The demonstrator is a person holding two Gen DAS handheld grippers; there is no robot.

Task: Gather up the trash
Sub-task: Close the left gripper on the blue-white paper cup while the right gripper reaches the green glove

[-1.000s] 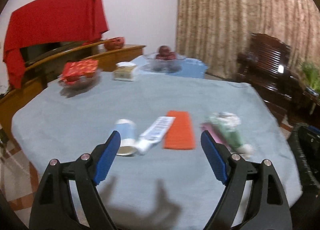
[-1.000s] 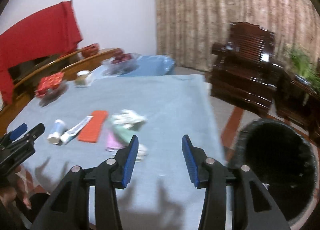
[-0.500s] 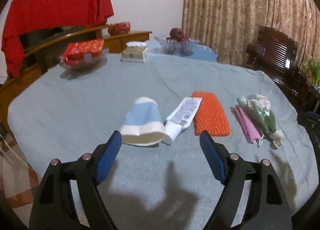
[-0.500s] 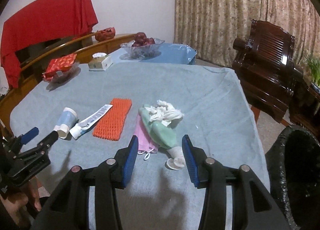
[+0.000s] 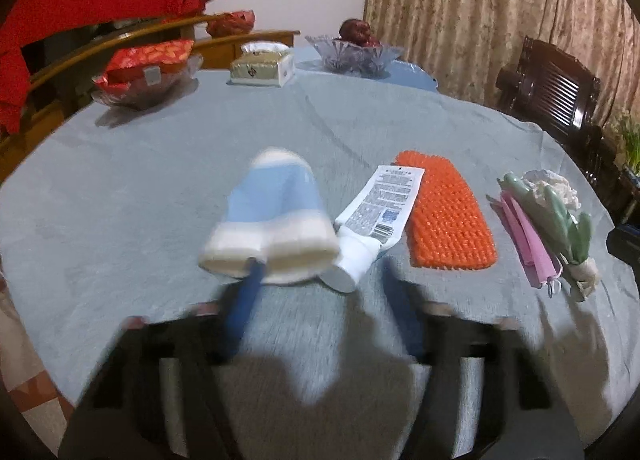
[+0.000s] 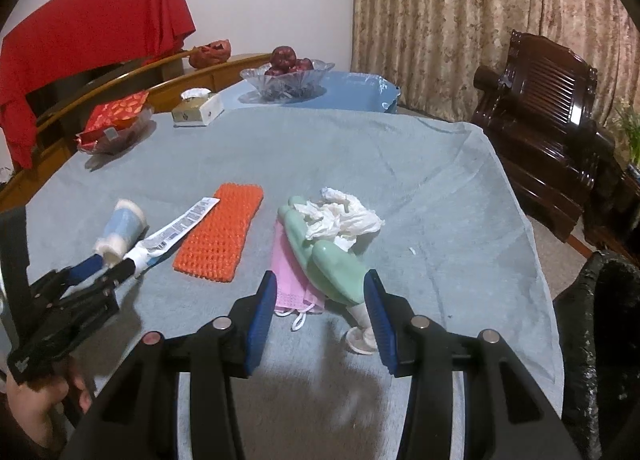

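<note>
bare cloth (image 6: 420, 164) beyond trash | tube (image 5: 380, 212) touches cup (image 5: 276, 220)

Dim, warm indoor light falls from above and behind, throwing soft dark shadows onto the bench (image 5: 160, 164) in front of both tongs. The left tongs (image 5: 320, 300) are smeared by motion blur; the right tongs (image 6: 320, 308) are sharp. Fisheye bending and black vignetting mark the edges.

Left claw (image 5: 320, 300) blurred, jaws spread, right claw (image 6: 320, 308) level, jaws apart
</note>
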